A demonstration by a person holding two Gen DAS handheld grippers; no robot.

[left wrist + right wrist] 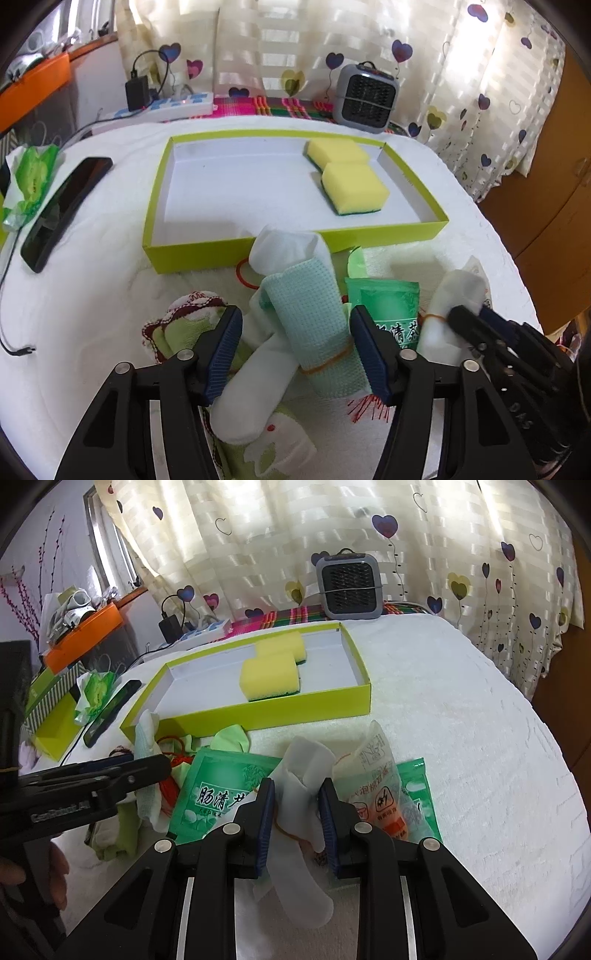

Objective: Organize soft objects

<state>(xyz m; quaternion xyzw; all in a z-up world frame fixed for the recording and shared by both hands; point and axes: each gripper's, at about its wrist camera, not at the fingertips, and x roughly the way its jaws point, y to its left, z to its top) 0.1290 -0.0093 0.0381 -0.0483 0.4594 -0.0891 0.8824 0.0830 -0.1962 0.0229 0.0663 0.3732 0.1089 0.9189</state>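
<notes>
My left gripper [295,350] stands open astride a mint-green rolled cloth [314,314] bound with a rubber band; the roll lies across a white sock [255,365]. The roll lies close against the right pad. My right gripper [297,823] is shut on a white rolled sock [301,782] with a rubber band round it. The left wrist view shows that gripper [469,317] at the far right, on the same white roll [456,291]. Behind stands a lime-green box tray [295,243] holding two yellow sponges [354,188].
Green tea packets [221,786] and a clear snack wrapper [376,771] lie around the right gripper. A patterned green cloth [173,332] lies under the left one. A phone [66,210] and a tissue pack [33,177] sit at the left, a small heater [365,98] by the curtain.
</notes>
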